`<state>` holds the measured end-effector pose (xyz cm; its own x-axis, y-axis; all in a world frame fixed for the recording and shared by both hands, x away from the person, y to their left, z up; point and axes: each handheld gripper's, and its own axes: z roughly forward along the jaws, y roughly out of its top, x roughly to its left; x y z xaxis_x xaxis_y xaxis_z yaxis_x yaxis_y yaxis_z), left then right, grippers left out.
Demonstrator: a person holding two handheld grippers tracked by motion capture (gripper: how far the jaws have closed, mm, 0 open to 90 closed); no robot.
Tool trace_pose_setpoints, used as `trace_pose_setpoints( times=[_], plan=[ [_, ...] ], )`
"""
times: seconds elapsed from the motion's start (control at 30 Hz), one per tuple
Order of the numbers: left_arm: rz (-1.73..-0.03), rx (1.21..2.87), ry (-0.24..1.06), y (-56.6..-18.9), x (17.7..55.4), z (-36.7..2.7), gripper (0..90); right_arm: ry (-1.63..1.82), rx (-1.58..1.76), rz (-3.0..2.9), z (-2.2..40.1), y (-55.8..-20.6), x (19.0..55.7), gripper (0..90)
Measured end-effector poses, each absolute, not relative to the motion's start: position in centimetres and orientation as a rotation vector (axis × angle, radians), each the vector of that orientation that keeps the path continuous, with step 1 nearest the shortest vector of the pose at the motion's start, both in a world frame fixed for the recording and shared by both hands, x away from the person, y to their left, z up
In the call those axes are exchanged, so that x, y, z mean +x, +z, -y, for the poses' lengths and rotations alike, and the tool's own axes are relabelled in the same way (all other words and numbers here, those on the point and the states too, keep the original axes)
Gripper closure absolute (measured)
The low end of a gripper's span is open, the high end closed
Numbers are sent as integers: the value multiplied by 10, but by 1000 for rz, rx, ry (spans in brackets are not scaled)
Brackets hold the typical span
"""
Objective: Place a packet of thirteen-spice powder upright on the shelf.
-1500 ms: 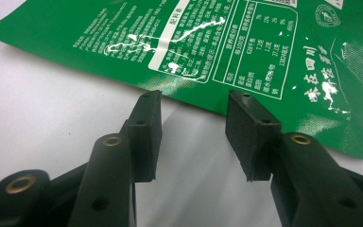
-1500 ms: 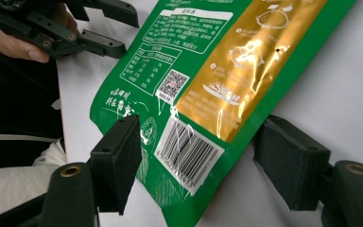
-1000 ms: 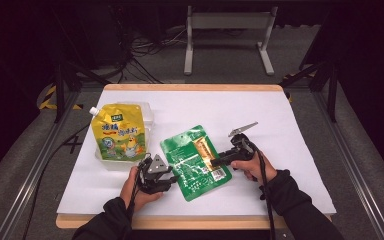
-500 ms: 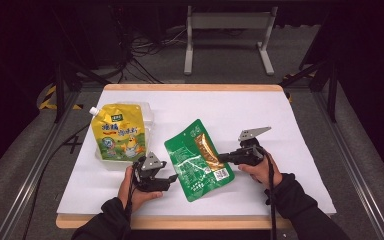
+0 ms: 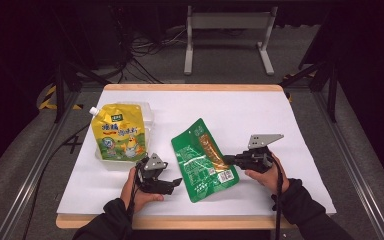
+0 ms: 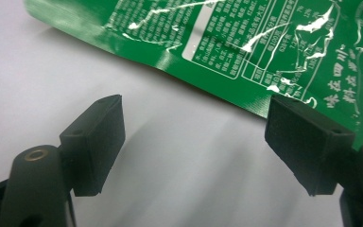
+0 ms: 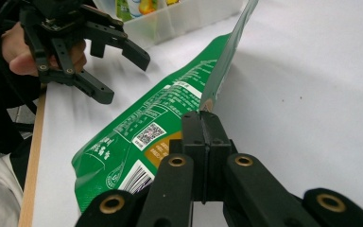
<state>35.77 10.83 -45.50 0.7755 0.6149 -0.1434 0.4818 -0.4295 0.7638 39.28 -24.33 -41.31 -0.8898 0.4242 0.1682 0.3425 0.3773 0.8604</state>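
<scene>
A green snack pouch [image 5: 202,160] lies mid-table, printed back up, with one side edge lifted. My right gripper [image 5: 226,160] is shut on that lifted edge; in the right gripper view the jaws [image 7: 204,118] meet on the pouch [image 7: 137,137] where it folds upward. My left gripper [image 5: 177,182] sits at the pouch's near left corner. Its jaws have just been opening and now stand wide [image 6: 194,137] with bare white table between them, the green pouch [image 6: 264,42] lying just beyond the pads. The left gripper [image 7: 118,71] is also seen open in the right gripper view.
A yellow spouted pouch [image 5: 119,132] rests in a clear plastic container [image 5: 147,112] at the left. The table is covered in white, with a wooden edge [image 5: 180,222] at the front. A metal stand [image 5: 227,35] is on the floor behind.
The left jaws opened and came off the pouch. The right gripper closed on the pouch's edge and drew it right and slightly up, turning the pouch.
</scene>
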Motion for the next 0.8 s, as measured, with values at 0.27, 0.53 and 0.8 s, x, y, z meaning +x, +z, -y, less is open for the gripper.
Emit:
trace_pose_setpoints(
  times=[0.27,0.53,0.8],
  plan=[
    [-839,2067,106,-456,365,-108,180,1597,628,-2476,244,-405,384,900],
    [-841,2049,41,-455,372,-98,170,1651,568,-2427,244,-400,379,900],
    [-814,2031,-6,-455,379,-87,186,1704,511,-2398,245,-399,376,900]
  ],
)
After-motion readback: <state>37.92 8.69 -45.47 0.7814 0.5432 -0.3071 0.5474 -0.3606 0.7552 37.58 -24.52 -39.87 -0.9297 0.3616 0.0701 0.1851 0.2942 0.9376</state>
